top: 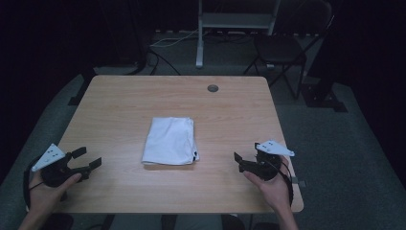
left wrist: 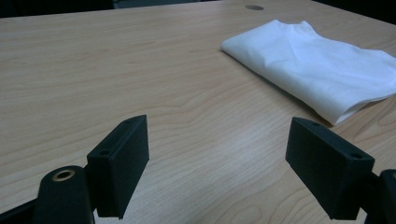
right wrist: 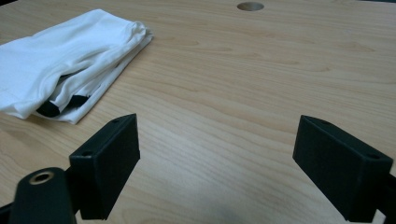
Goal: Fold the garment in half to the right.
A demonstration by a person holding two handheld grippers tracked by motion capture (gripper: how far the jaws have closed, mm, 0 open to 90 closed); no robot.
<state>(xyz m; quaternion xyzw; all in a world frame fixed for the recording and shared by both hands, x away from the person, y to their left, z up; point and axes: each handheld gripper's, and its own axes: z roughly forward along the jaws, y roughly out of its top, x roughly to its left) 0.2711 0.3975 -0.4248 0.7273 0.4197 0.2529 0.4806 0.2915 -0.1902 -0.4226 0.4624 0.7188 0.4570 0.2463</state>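
Both black two-jaw grippers sit low at the near corners of the pale wooden table (top: 119, 96), each held in one of the person's hands, each with its jaws spread wide and nothing between them. Seen from the high view, the left gripper (top: 85, 158) points inward from the near left edge and the right gripper (top: 245, 160) points inward from the near right edge, so the two face one another across the table's near half. Between them, near the table's middle, lies the folded white cloth (top: 170, 141), a flat rectangle whose long axis runs away from the person, toward the small round cable hole (top: 213, 88) near the far edge. Its dark tag peeks out at the near right corner, on the side of layered edges facing the right gripper. Neither gripper touches it; both stand well apart, and the right one looks slightly nearer, so it is probably better placed to reach in first
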